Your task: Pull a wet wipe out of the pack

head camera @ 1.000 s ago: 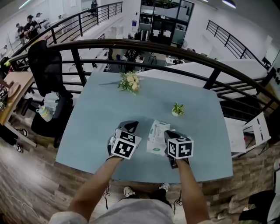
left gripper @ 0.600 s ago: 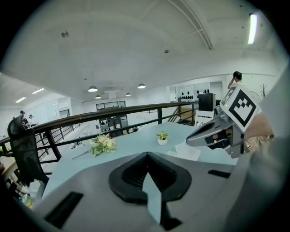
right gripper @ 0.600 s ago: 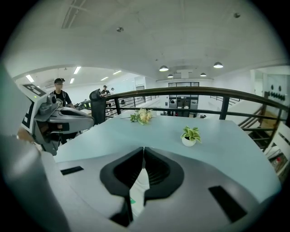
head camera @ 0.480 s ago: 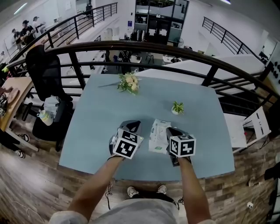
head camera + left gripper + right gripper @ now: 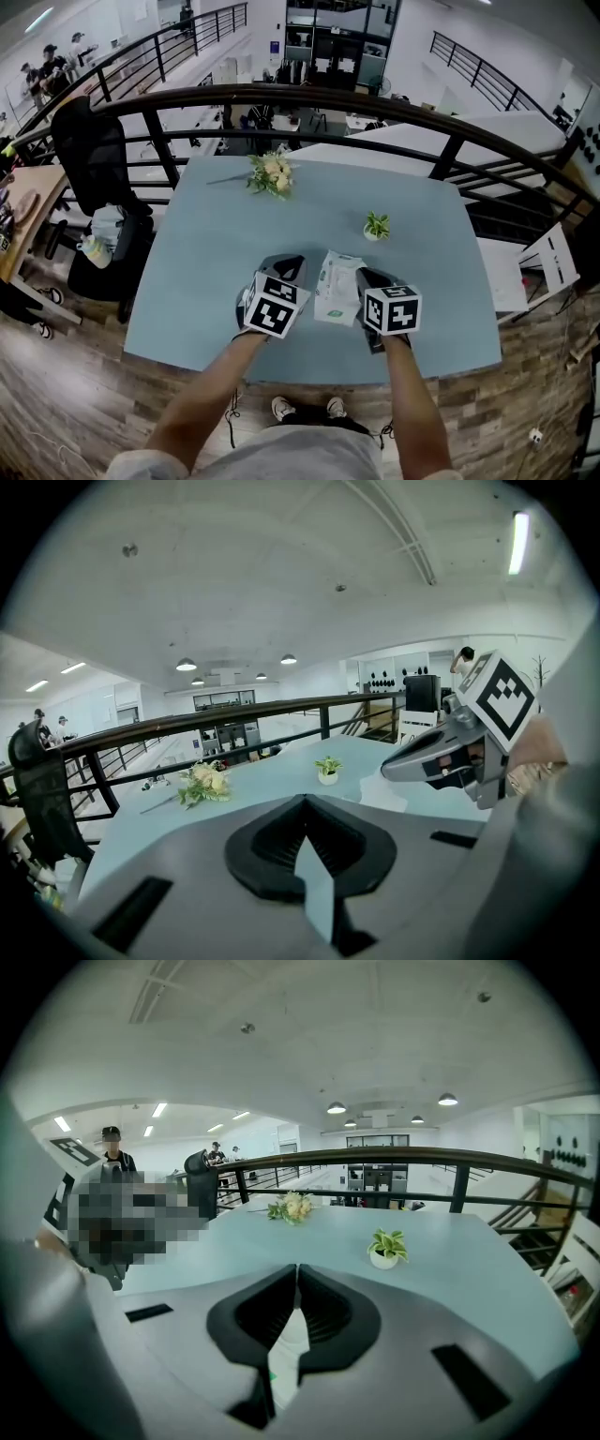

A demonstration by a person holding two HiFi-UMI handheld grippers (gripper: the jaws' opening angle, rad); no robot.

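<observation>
2 grippers sit close together on the person's side of the small potted plant (image 5: 376, 226). The pack (image 5: 337, 286) of wipes is between them, also on that near side of the plant and slightly to its left, over the pale blue table (image 5: 202, 253). The right gripper (image 5: 367, 277) has its jaws clenched on an edge of the pack: its own view shows a white strip with a bit of green print pinched in the slit between them. That grip looks meant to anchor the pack so it does not travel when a wipe is drawn. Whether the pack rests on the table or is raised off it, I cannot tell. The left gripper (image 5: 289, 266), further left of the plant and just beside the pack, has its jaws closed tip to tip. Only a pale sliver the colour of the table shows below the tips, so I judge it holds nothing. It seems kept there as the free one, ready to open and reach for the pack's flap; I see no wipe drawn out.
</observation>
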